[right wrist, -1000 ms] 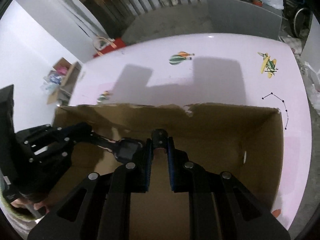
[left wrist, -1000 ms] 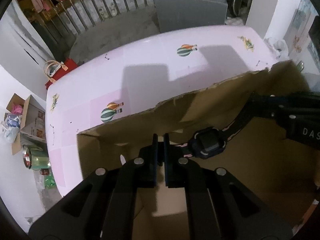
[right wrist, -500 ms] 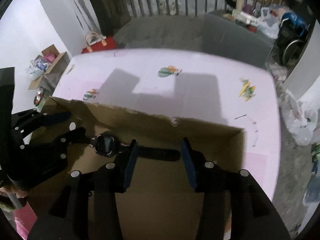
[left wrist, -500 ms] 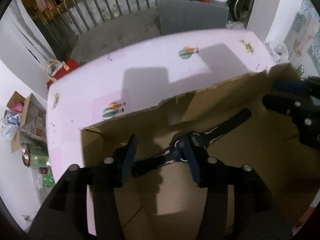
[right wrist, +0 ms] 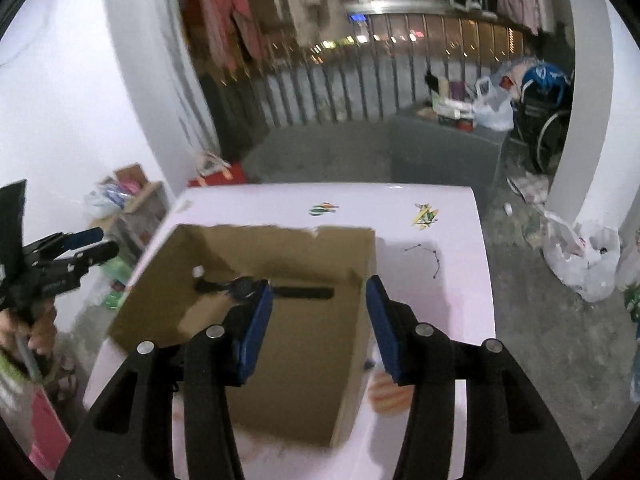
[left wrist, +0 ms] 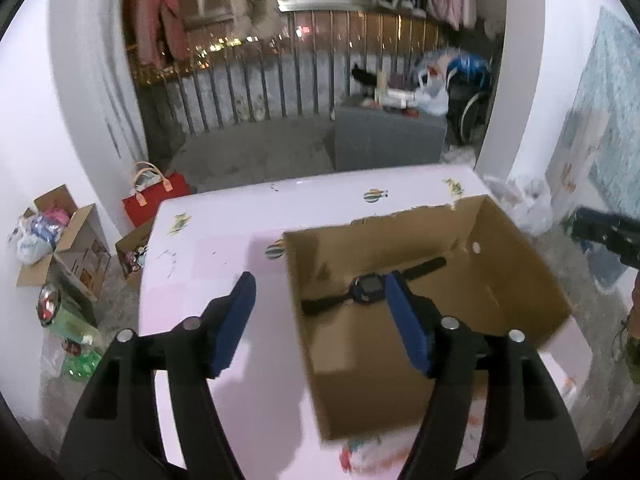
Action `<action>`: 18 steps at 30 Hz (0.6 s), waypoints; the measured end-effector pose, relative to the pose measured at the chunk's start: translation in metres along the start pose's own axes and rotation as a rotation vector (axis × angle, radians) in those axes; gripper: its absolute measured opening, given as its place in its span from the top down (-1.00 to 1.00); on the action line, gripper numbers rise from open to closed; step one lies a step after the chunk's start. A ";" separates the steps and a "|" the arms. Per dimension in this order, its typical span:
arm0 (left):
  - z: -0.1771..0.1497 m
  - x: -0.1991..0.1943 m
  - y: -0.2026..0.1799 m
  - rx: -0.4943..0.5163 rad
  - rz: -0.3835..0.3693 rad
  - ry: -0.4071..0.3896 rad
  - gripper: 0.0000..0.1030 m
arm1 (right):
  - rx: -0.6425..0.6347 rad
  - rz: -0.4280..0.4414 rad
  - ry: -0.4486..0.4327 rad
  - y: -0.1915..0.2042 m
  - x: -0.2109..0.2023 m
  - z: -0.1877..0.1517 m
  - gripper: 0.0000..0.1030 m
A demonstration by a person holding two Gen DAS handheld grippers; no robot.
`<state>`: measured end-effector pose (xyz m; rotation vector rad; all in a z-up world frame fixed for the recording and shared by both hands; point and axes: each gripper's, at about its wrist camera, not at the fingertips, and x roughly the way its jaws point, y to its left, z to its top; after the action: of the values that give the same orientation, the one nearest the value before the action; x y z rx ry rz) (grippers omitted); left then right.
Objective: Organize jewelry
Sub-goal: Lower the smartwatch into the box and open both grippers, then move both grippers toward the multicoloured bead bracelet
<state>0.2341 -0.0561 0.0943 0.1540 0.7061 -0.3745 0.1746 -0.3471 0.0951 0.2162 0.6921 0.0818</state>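
Pulled well back and up from the cardboard box (left wrist: pixel 432 320) compared with a second ago, when both pairs of pads were pinched on the strap of the watch (left wrist: pixel 366 289) down inside it. Now released: lying flat on the box floor near the far wall, dark strap stretched out both ways from the face, just above centre in the left wrist view and left of centre in the right wrist view (right wrist: pixel 244 288). Left gripper (left wrist: pixel 320 320) spread wide with jaws opening, blue pads astride the box's near left wall, nothing between them; seen again at the left edge of the right wrist view (right wrist: pixel 64 260), carried by a hand (right wrist: pixel 38 336). Right gripper (right wrist: pixel 318 326) parted about halfway, empty, hanging above the box's right half; only a dark blurred piece of it at the right edge of the left wrist view. Box upright on the pink table (left wrist: pixel 224 248), whole outline now inside both frames, where earlier its walls filled them.
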 end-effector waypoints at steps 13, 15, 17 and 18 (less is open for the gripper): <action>-0.155 -0.036 0.004 -0.169 -0.051 0.010 -0.26 | 0.053 0.221 0.111 0.058 0.027 -0.132 0.48; -0.168 -0.024 -0.001 -0.171 -0.061 0.029 -0.26 | 0.014 0.224 0.141 0.072 0.044 -0.140 0.55; -0.178 -0.012 -0.006 -0.166 -0.067 0.046 -0.26 | -0.024 0.228 0.159 0.082 0.059 -0.143 0.60; -0.182 -0.006 -0.009 -0.157 -0.070 0.048 -0.26 | -0.045 0.223 0.160 0.087 0.064 -0.145 0.61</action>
<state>0.1171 -0.0146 -0.0387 -0.0103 0.7866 -0.3816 0.1309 -0.2280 -0.0335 0.2444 0.8225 0.3305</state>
